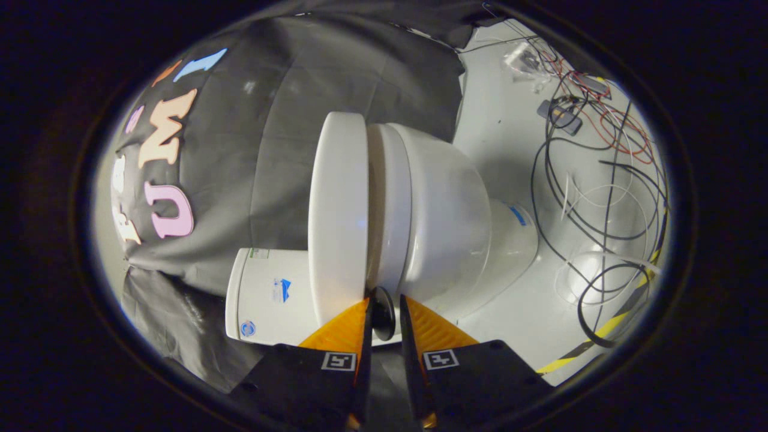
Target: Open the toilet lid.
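1. My gripper (384, 309) fingers sit nearly together, pinching a small dark round knob (383, 312) right between the tips.
2. The glossy white plastic toilet lid (338, 216) is just ahead, slightly parted from the white seat (389, 210).
3. I'd keep the pinch firm and swing along the hinge arc, toward the white ceramic tank (267, 297).

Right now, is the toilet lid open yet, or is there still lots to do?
Done: the hand-held gripper is right at the rim of the lid. In hand: a small black knob sits between its fingers; I can't tell if both press on it. Left: nearly everything. The lid lies close against the seat with only a thin gap, so it must be swung up.
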